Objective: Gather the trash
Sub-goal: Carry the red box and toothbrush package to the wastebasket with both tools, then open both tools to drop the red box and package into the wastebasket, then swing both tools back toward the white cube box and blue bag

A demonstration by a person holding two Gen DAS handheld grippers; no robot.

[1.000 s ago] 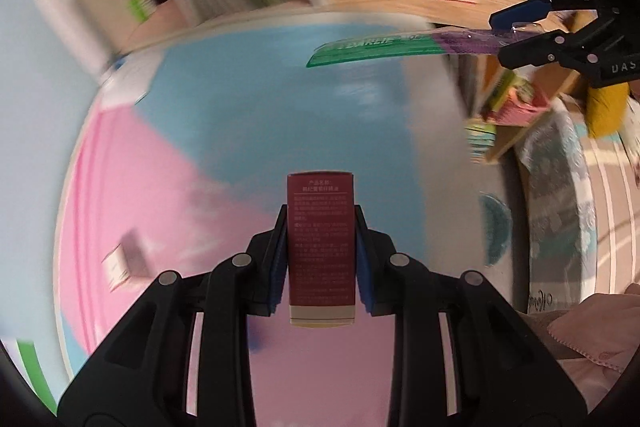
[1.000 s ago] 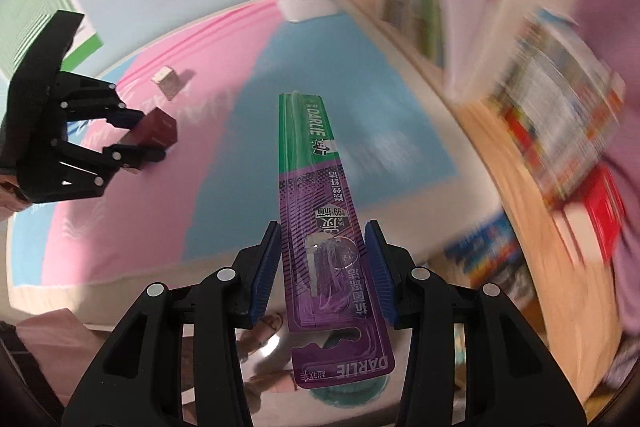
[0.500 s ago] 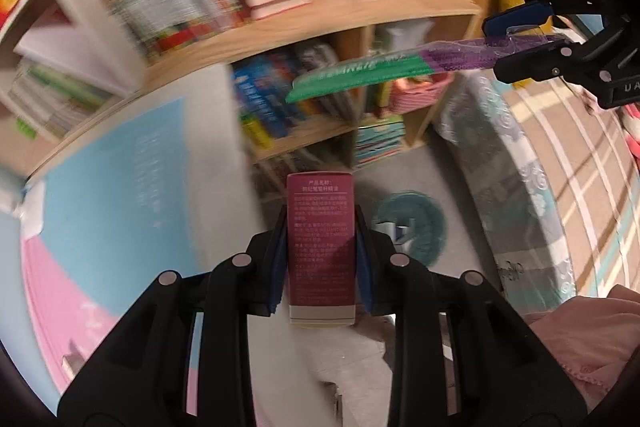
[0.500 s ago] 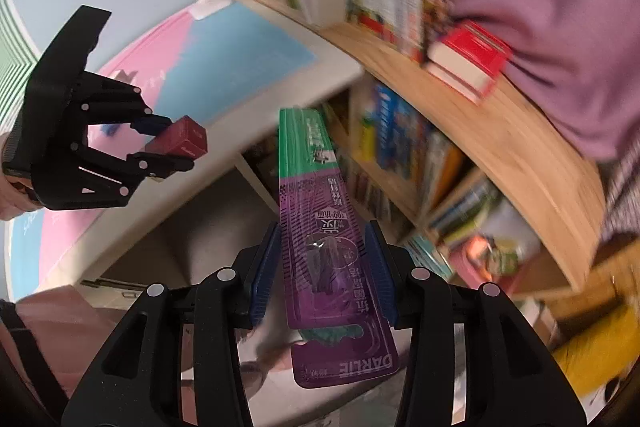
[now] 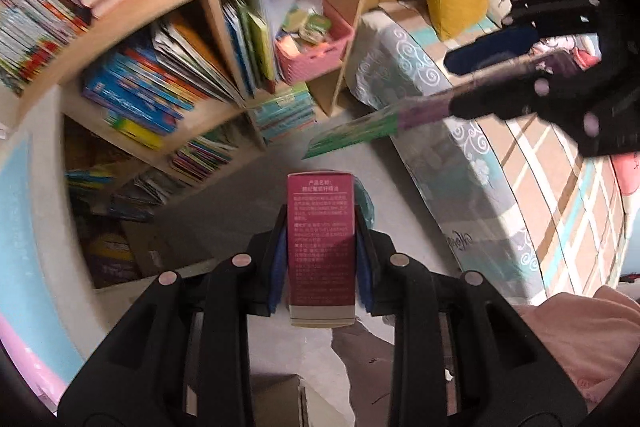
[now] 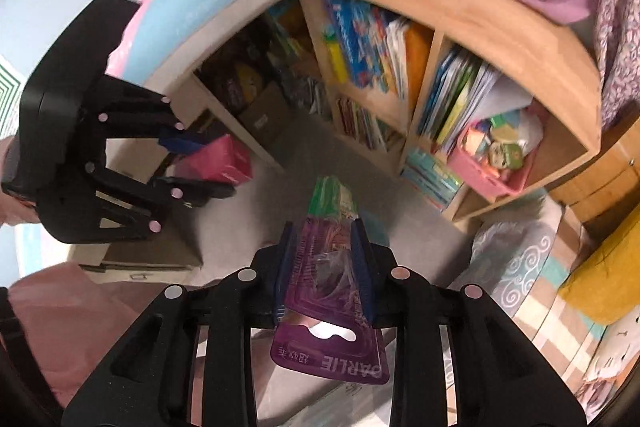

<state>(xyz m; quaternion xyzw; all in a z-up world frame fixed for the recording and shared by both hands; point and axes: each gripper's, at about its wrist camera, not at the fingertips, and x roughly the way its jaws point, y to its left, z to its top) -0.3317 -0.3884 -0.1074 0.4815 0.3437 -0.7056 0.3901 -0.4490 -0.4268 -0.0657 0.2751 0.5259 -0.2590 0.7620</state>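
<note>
My left gripper (image 5: 321,247) is clamped on the maroon carton (image 5: 321,243). My right gripper (image 6: 323,259) pinches the purple-green blister pack (image 6: 329,275), its jaws having just been closing; the pack now buckles between the pads. Both point down over bare grey floor (image 5: 264,183). The wooden bookshelf (image 6: 460,23) bounds one side, the bed edge (image 5: 472,163) the other. A pink basket (image 6: 492,171) sits in a shelf compartment.

Soft even indoor light, motion blur on surroundings, fisheye bending, dark corners
</note>
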